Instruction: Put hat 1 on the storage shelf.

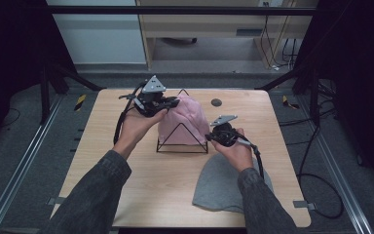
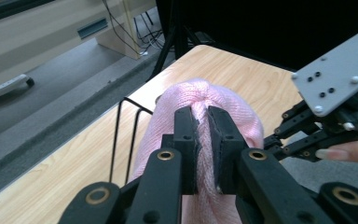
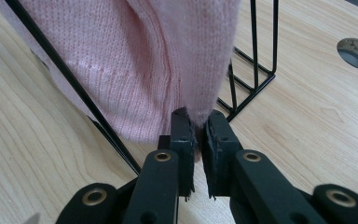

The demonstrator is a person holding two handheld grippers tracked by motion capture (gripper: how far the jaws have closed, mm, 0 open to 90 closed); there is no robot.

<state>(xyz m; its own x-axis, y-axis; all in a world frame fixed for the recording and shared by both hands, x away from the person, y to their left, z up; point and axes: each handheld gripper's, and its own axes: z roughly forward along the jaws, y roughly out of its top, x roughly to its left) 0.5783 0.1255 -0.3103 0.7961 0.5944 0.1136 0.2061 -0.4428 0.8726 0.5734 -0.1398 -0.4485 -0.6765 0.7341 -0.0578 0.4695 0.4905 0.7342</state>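
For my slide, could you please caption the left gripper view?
Left gripper pinching the pink knitted hat draped over a black wire stand.

wooden table (image 1: 126, 185): wire stand (image 1: 182, 145), grey hat (image 1: 219, 187)

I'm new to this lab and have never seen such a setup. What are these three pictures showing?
A person at a wooden table holds a hand tool with two black jaws in each hand. The high view looks down from above; the other two come from cameras riding on each tool. The left gripper pinches the top of a pink knit hat draped over a black wire stand. The right gripper pinches the hat's lower edge. A grey hat lies flat nearer the person.
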